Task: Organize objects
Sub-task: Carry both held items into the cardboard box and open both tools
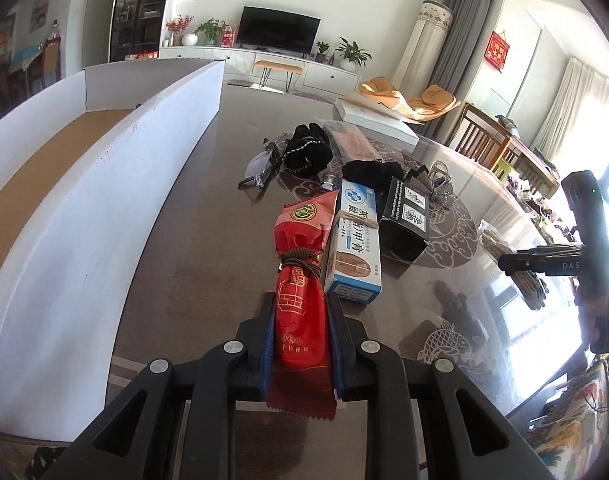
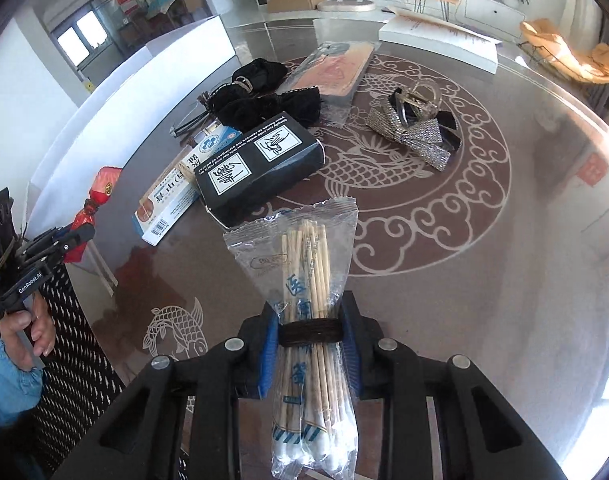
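Observation:
My left gripper (image 1: 300,304) is shut on a red snack packet (image 1: 302,280) tied with brown cord, held above the glass table. The packet also shows in the right wrist view (image 2: 94,200). My right gripper (image 2: 310,314) is shut on a clear bag of cotton swabs (image 2: 308,288) bound with a dark band. On the table lie a blue-white ointment box (image 1: 354,248), a black box (image 1: 406,212), black gloves (image 1: 306,150), a pink flat package (image 2: 336,70) and a sparkly bow clip (image 2: 416,128).
A long white cardboard box (image 1: 104,184) with a brown floor stands open along the table's left side. A white flat box (image 2: 440,40) lies at the far edge. The right gripper shows at the right of the left wrist view (image 1: 544,262).

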{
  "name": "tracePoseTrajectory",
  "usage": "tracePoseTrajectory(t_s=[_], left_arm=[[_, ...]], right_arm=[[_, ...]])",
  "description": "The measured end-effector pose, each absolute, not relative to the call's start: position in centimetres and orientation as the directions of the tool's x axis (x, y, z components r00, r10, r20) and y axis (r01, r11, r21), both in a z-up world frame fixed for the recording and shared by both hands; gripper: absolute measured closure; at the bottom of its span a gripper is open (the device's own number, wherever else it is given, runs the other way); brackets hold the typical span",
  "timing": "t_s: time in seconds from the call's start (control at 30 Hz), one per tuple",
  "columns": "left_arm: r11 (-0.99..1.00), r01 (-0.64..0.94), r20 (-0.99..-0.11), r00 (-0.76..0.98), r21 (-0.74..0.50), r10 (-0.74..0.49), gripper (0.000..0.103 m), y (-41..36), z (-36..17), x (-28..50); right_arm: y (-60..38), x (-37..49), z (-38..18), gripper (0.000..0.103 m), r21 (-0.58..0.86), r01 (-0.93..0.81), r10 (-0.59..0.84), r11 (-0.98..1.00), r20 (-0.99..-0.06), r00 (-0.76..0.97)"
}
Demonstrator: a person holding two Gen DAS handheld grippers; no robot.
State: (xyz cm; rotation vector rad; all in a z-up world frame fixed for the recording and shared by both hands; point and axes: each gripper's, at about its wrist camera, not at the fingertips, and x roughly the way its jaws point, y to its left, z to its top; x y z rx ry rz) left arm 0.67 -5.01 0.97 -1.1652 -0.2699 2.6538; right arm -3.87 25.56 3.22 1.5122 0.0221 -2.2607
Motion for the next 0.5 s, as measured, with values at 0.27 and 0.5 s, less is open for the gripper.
tracePoseTrajectory(t_s=[0.27,0.5], left_arm=[[-0.952,-0.041,-0.598,-0.770,-0.304,0.224,0.081,-11.5,8.5,2.0],[-0.956,0.186,-0.676,-0.737,-0.225,0.016,0.081,-22.3,10.2,-0.7]], right_arm=[[20.4,-4.8,9.3,0.074,0.342,0.393,-0.493,-0.853,-0.776,-0.394],[3.6,-7.5,14.8,0.074,0.528,0.562,-0.752,-0.637,-0.584,-0.305]])
